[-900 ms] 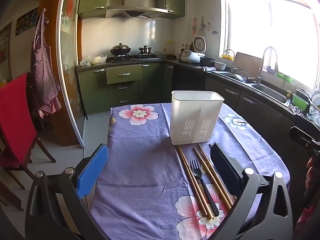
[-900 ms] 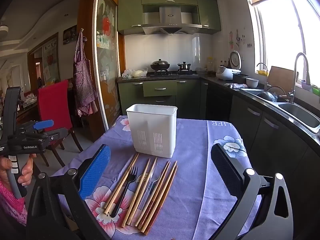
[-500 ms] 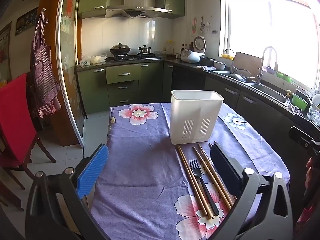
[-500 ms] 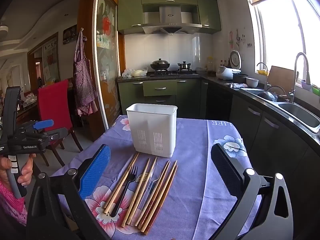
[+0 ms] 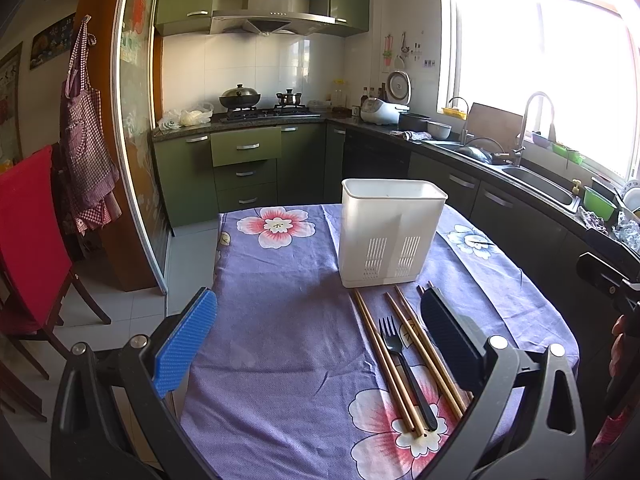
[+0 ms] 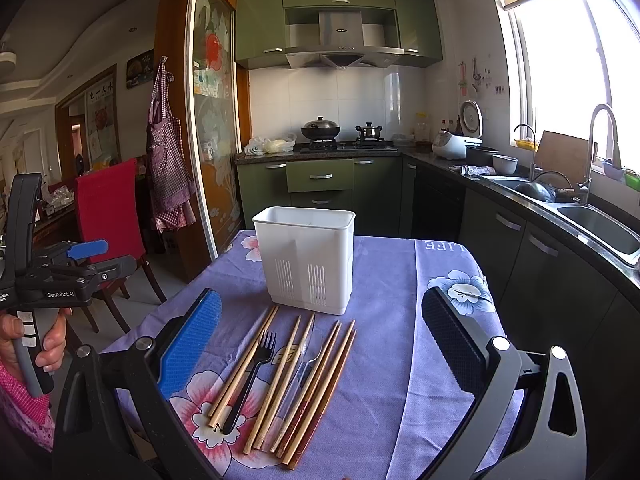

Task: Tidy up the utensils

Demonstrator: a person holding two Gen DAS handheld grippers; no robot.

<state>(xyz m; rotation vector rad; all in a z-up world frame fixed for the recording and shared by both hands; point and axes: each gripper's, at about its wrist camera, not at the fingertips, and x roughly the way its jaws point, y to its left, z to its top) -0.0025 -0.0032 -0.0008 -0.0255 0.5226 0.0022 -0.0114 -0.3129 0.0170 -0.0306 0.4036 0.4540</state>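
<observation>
A white slotted utensil holder (image 5: 390, 232) (image 6: 306, 258) stands upright on the table with the purple flowered cloth (image 5: 280, 320) (image 6: 392, 344). In front of it lie several wooden chopsticks (image 6: 280, 380) (image 5: 384, 360), a black plastic fork (image 6: 254, 376) (image 5: 404, 368) and a clear plastic spoon (image 6: 310, 354), all side by side. My left gripper (image 5: 320, 336) hovers open over the cloth, left of the row; its dark finger (image 5: 448, 332) hides part of the chopsticks. Above the near ends of the utensils my right gripper (image 6: 320, 340) stands open, with nothing held.
A red-covered chair (image 5: 24, 232) stands left of the table. Green cabinets, a stove with a wok (image 6: 320, 130) and a counter with a sink (image 6: 600, 224) run behind and to the right. In the right wrist view a hand (image 6: 28, 344) holds the other gripper's handle at left.
</observation>
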